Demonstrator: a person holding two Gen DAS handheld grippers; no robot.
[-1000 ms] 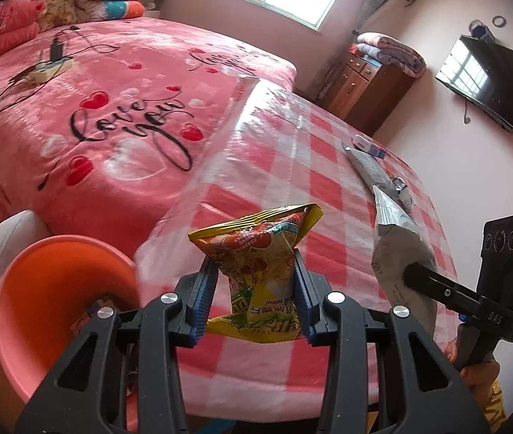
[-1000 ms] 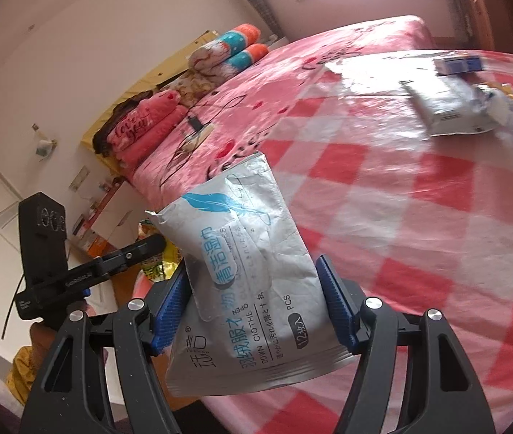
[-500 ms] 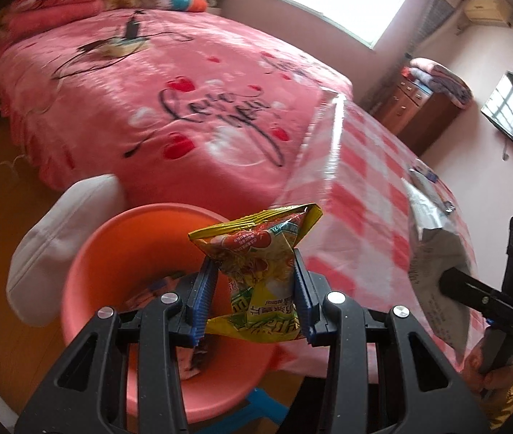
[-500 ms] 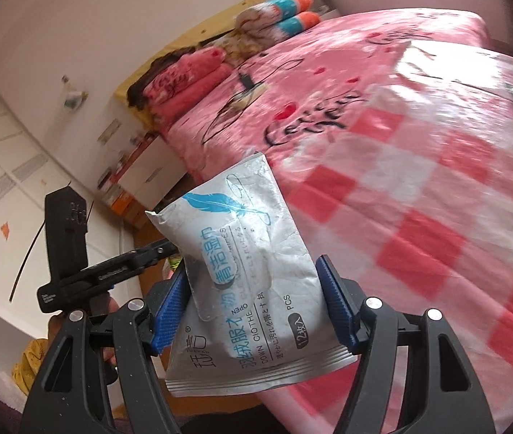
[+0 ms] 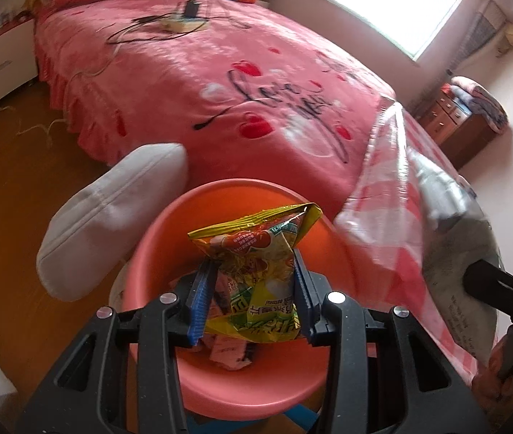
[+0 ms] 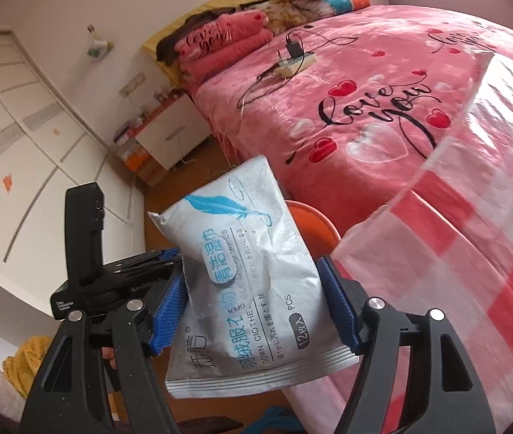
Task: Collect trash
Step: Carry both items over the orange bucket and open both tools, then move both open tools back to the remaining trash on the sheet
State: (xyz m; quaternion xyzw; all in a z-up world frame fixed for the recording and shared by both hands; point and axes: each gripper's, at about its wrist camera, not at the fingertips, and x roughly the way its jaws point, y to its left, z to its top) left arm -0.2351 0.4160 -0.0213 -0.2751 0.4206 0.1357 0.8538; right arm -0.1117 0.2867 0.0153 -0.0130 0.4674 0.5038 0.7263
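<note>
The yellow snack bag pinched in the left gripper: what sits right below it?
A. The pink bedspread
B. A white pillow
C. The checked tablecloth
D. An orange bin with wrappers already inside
D: in the left wrist view the yellow snack bag, clamped in the left gripper, hangs over the open mouth of the orange bin, where other wrappers lie at the bottom.

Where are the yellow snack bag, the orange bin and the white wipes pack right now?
yellow snack bag point(image 5: 256, 264): left wrist view, middle of its printed front.
orange bin point(image 5: 227, 195): left wrist view, far inner wall.
white wipes pack point(image 6: 249, 275): right wrist view, middle of its label face.
</note>
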